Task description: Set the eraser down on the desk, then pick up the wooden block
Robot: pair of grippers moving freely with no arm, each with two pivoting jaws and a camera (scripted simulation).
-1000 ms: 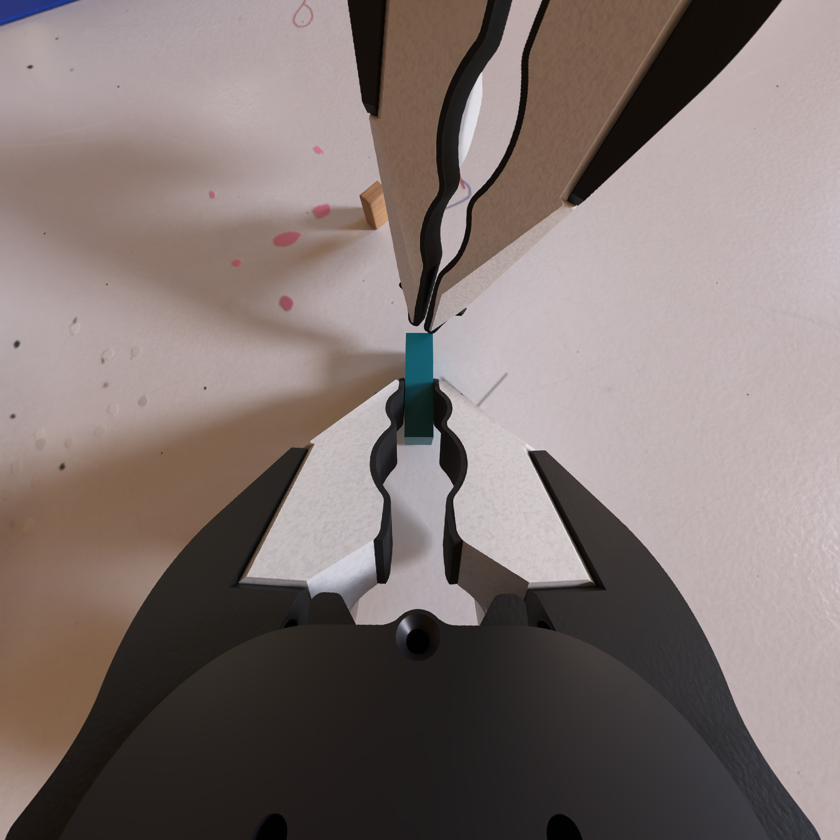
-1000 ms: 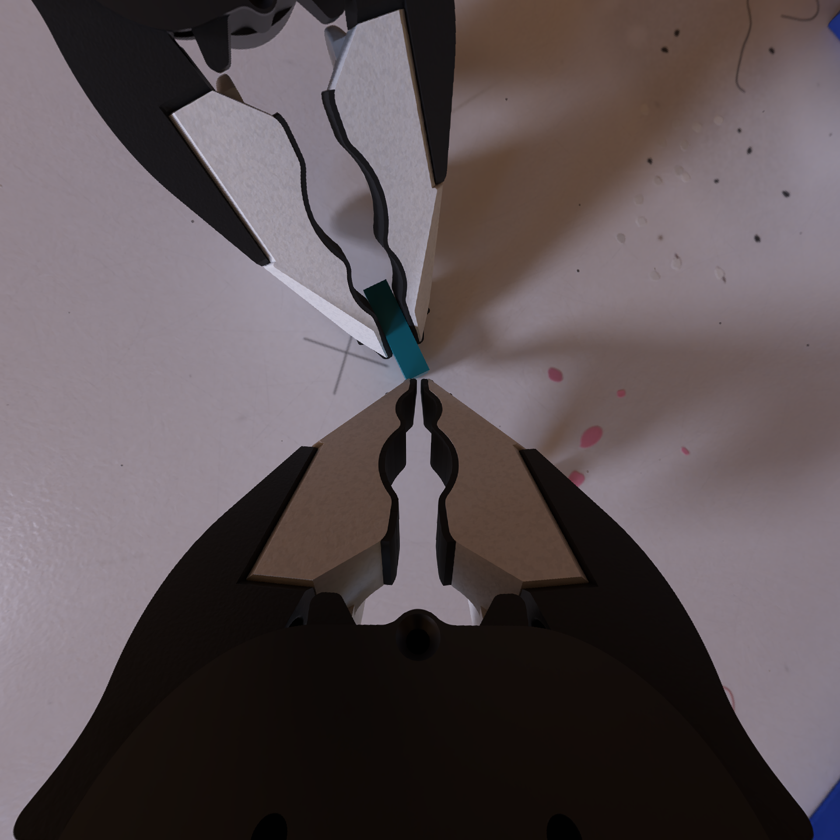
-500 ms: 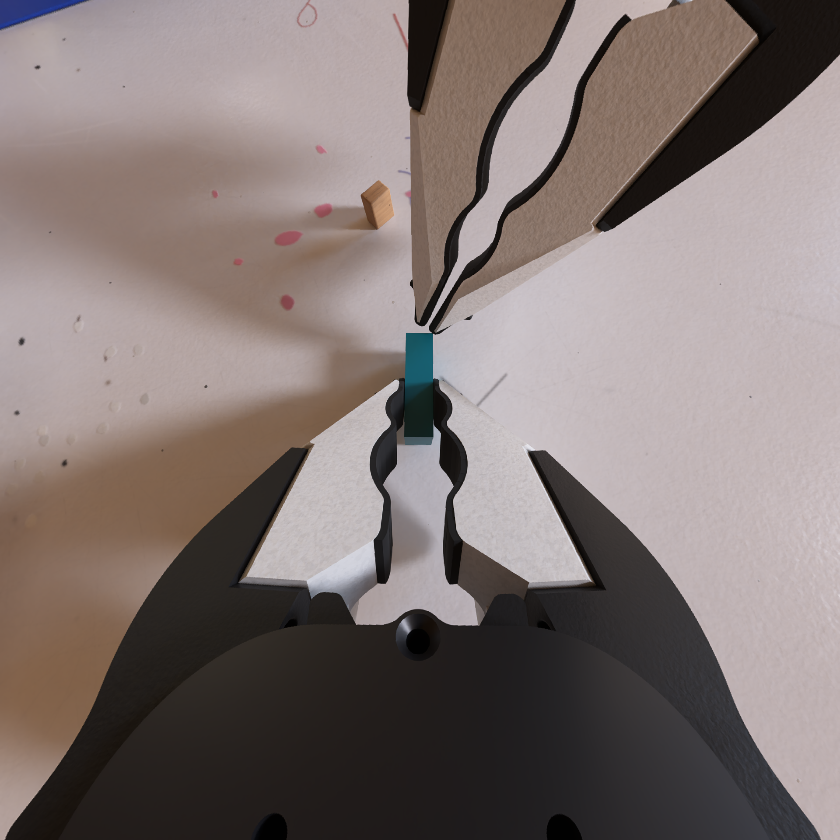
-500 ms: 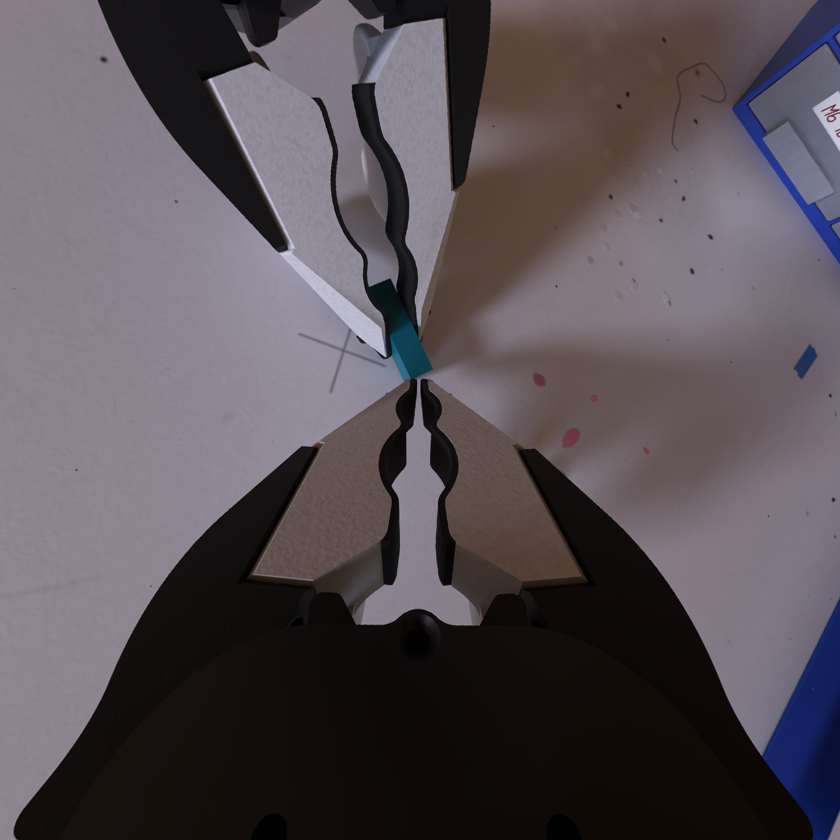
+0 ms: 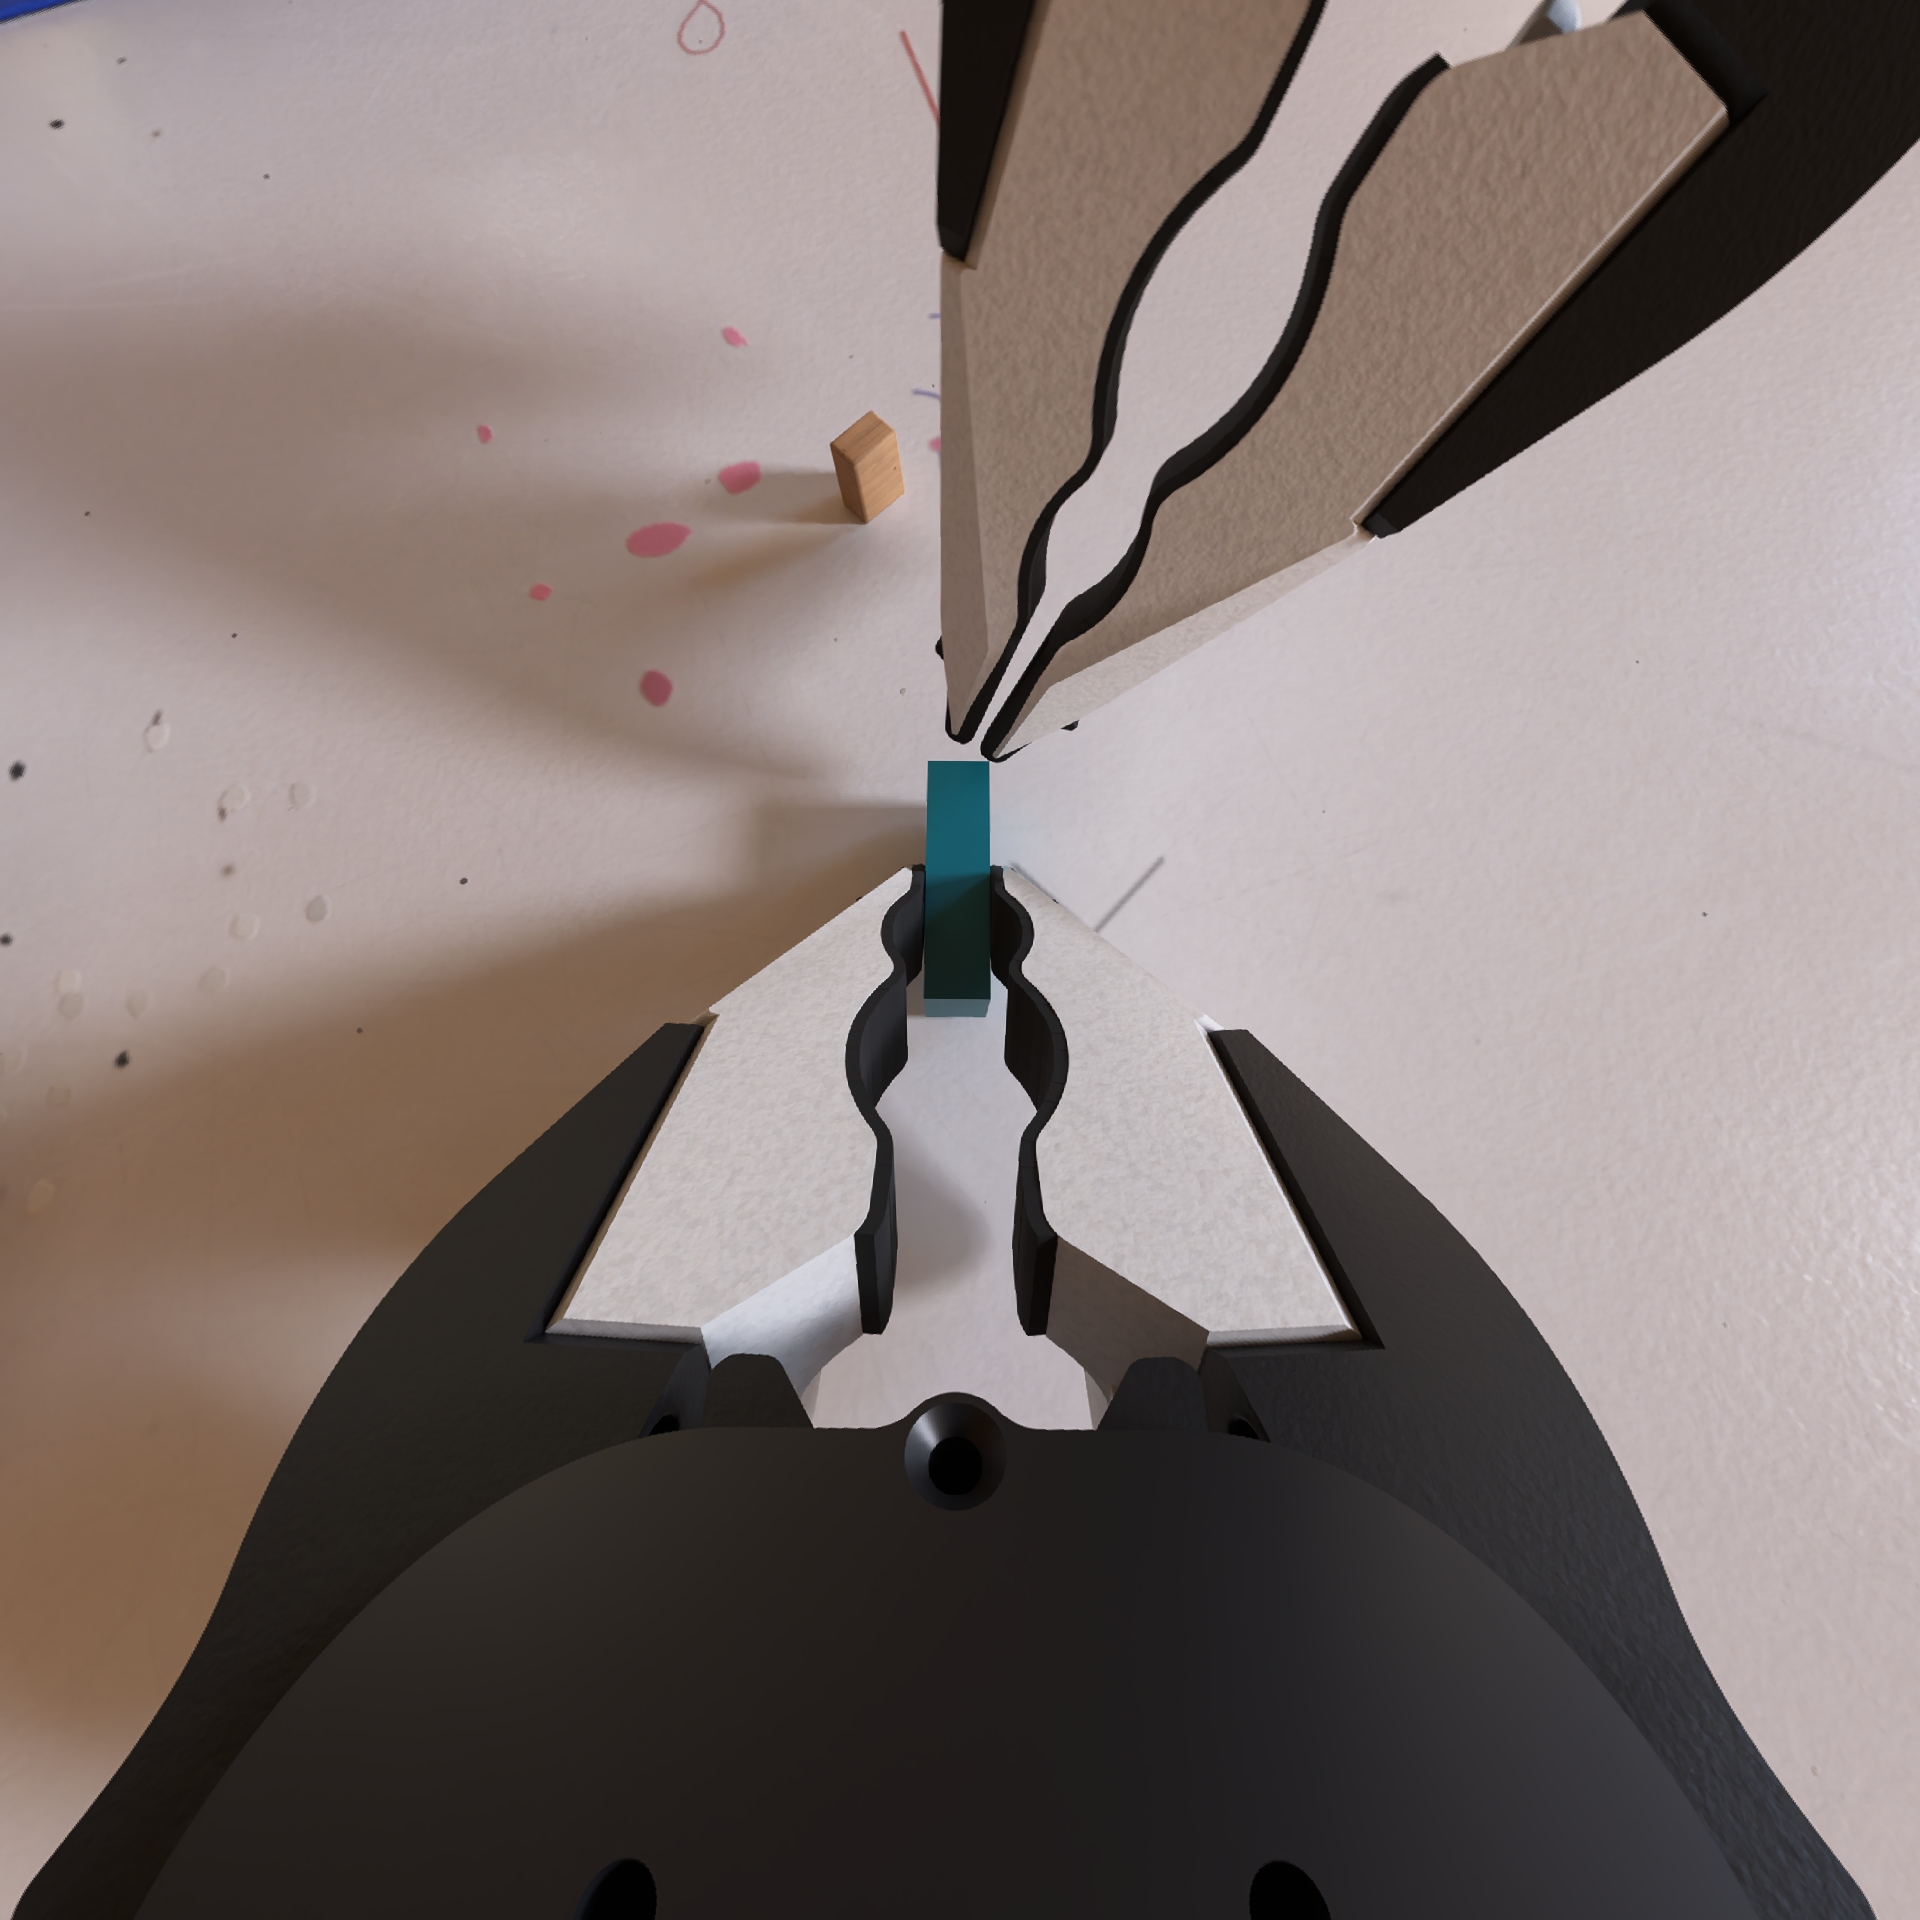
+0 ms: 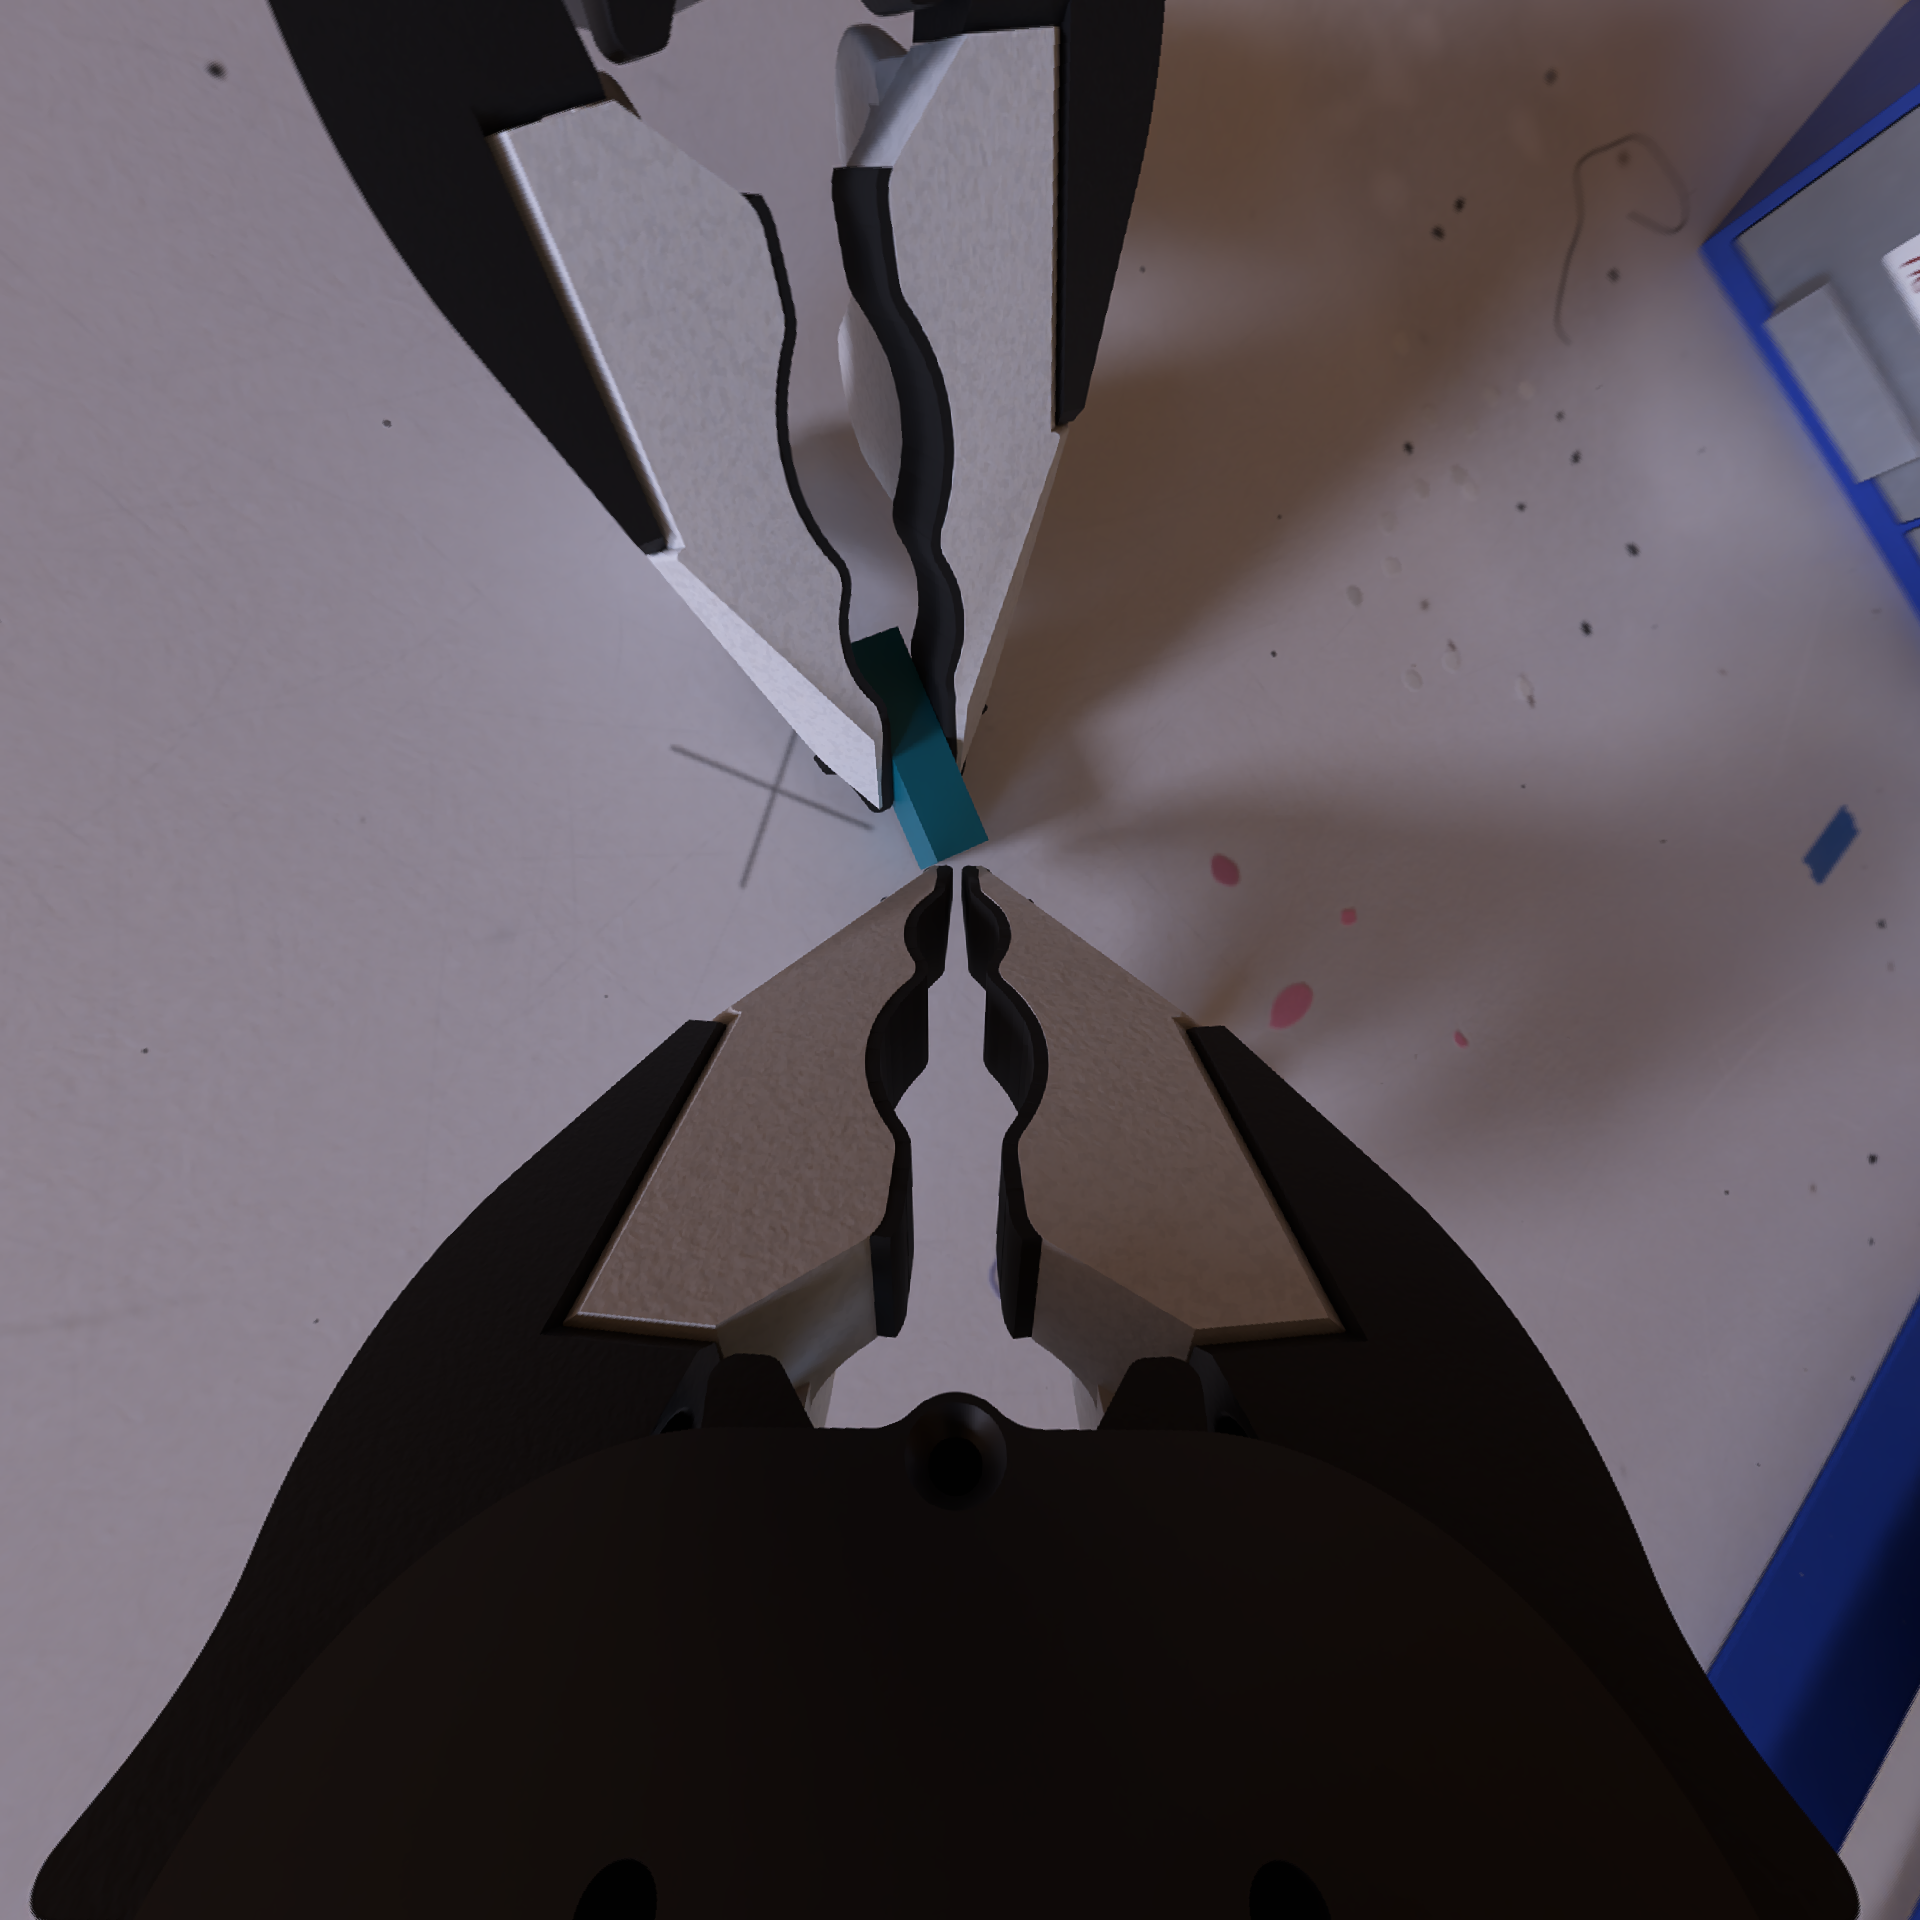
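Observation:
My left gripper [image 5: 956,883], with white fingers, is shut on a teal eraser [image 5: 956,821] whose far end sticks out past the fingertips, low over the pale desk [image 5: 1455,935]. My right gripper [image 6: 956,878], with tan fingers, is shut and empty, its tips just short of the eraser's [image 6: 940,821] free end. It also shows in the left wrist view [image 5: 977,743], coming in from the top. The left gripper [image 6: 920,779] comes in from the top of the right wrist view. A small wooden block [image 5: 868,465] stands on the desk, far left of the right gripper.
A blue box [image 6: 1787,312] with grey parts sits at the right edge of the right wrist view, with a blue edge [image 6: 1829,1507] lower down. Pink paint spots [image 5: 657,538], dark specks and a pencilled cross [image 6: 769,805] mark the desk.
The right gripper has swung to the right in the left wrist view, uncovering the wooden block. The blue box has come into the right wrist view. The left gripper and eraser have stayed put.

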